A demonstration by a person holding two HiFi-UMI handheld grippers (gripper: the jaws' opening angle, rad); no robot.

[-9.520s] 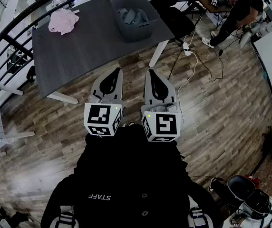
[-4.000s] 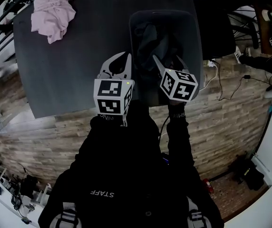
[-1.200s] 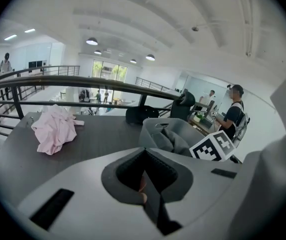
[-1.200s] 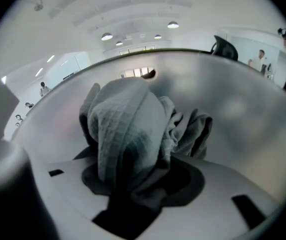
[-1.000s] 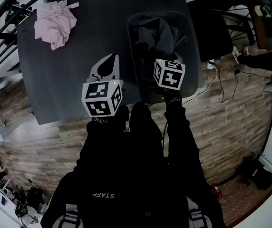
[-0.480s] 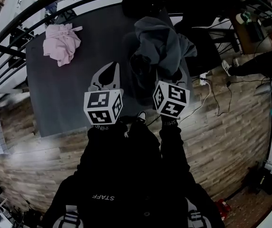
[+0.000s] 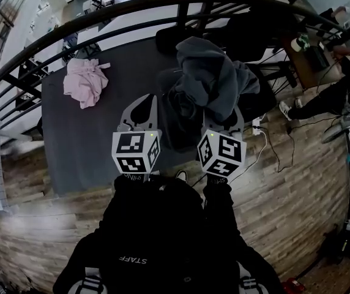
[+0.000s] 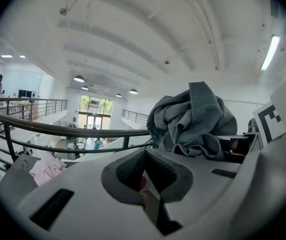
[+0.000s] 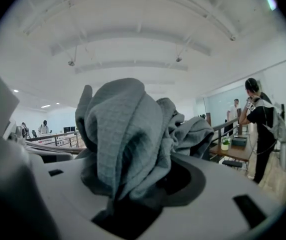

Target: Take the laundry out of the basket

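A bulky grey garment (image 7: 208, 81) hangs above the dark basket (image 7: 166, 133) on the grey table (image 7: 71, 139). My right gripper (image 7: 224, 120) is shut on it, and the cloth bunches up out of the jaws in the right gripper view, grey garment (image 9: 128, 129), right gripper (image 9: 133, 184). The garment hides most of the basket. My left gripper (image 7: 148, 98) hovers over the table just left of the basket, jaws together with nothing in them. In the left gripper view, the left gripper (image 8: 145, 159) has the grey garment (image 8: 193, 116) up to its right.
A pink garment (image 7: 84, 81) lies on the table's far left part. A black railing (image 7: 163, 2) curves behind the table. A dark chair (image 7: 267, 35) stands to the right. A person (image 9: 260, 129) stands by a wooden desk (image 9: 233, 151). Cables (image 7: 260, 146) trail over the wood floor.
The right gripper has raised the grey garment up out of the basket, so it now hangs above the rim. The left gripper has stayed beside the basket, shut.
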